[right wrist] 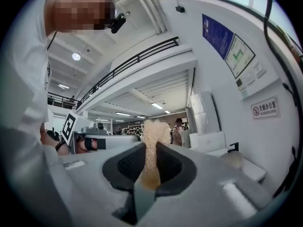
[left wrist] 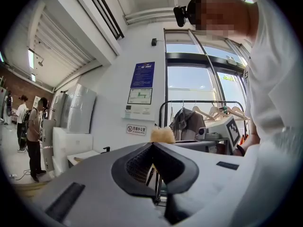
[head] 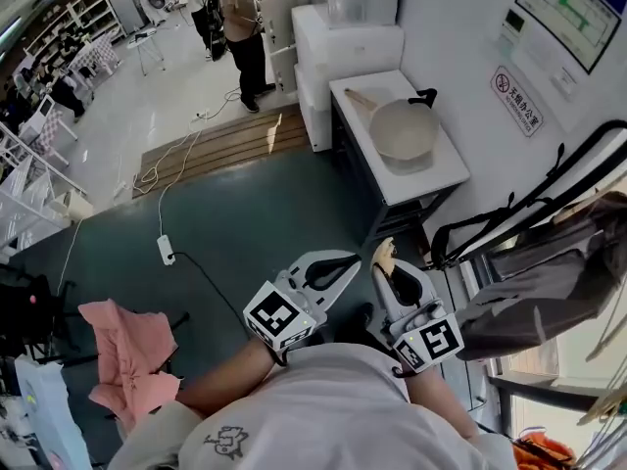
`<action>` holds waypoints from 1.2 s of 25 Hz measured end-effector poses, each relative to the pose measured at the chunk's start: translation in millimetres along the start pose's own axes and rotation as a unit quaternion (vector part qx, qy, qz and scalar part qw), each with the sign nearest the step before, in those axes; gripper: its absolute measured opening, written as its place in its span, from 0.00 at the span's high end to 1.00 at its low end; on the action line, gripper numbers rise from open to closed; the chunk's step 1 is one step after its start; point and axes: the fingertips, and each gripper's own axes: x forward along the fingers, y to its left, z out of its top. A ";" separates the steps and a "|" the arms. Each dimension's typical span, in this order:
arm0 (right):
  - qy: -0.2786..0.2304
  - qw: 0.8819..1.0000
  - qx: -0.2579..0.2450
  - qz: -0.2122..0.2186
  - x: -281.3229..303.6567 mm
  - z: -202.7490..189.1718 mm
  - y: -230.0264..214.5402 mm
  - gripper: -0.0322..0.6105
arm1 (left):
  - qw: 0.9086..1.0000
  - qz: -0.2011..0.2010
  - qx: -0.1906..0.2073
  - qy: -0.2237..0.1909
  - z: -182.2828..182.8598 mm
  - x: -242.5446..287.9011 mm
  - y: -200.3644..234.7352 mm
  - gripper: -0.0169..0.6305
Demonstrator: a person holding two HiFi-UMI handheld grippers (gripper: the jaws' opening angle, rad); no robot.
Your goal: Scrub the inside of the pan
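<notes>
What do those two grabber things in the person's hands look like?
Both the left gripper and right gripper are pale grey, wedge-shaped, with black mesh-textured pads inside. Each carries a cube of black-and-white square markers. The person wears a white T-shirt.

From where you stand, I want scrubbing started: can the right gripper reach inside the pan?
Probably not. The right gripper, shut on the sponge, sits near the body, with floor between it and the pan on the white table; nothing blocks the way.

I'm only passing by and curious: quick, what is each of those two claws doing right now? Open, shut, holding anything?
left gripper: closed, nothing between its jaws.
right gripper: closed on a tan sponge.
</notes>
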 end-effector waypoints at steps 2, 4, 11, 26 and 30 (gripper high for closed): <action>0.003 1.000 0.001 0.001 5.2 -1.9 -17.2 0.87 | 1.000 0.005 -0.005 0.001 -2.4 13.9 10.0 0.97; 0.006 1.000 0.001 0.002 13.1 -3.0 -38.3 0.87 | 1.000 0.013 -0.011 0.000 -5.5 30.6 23.8 0.97; 0.008 1.000 -0.002 0.030 46.2 3.1 -114.8 0.87 | 0.999 0.041 -0.027 0.000 -10.3 104.3 66.9 0.97; 0.027 0.998 0.000 0.050 117.3 -3.3 -193.4 0.86 | 0.998 0.057 -0.038 -0.005 -9.1 169.8 153.7 0.97; 0.039 0.998 -0.010 0.046 154.7 -4.2 -201.4 0.86 | 0.998 0.046 -0.047 -0.016 -2.9 175.6 191.6 0.97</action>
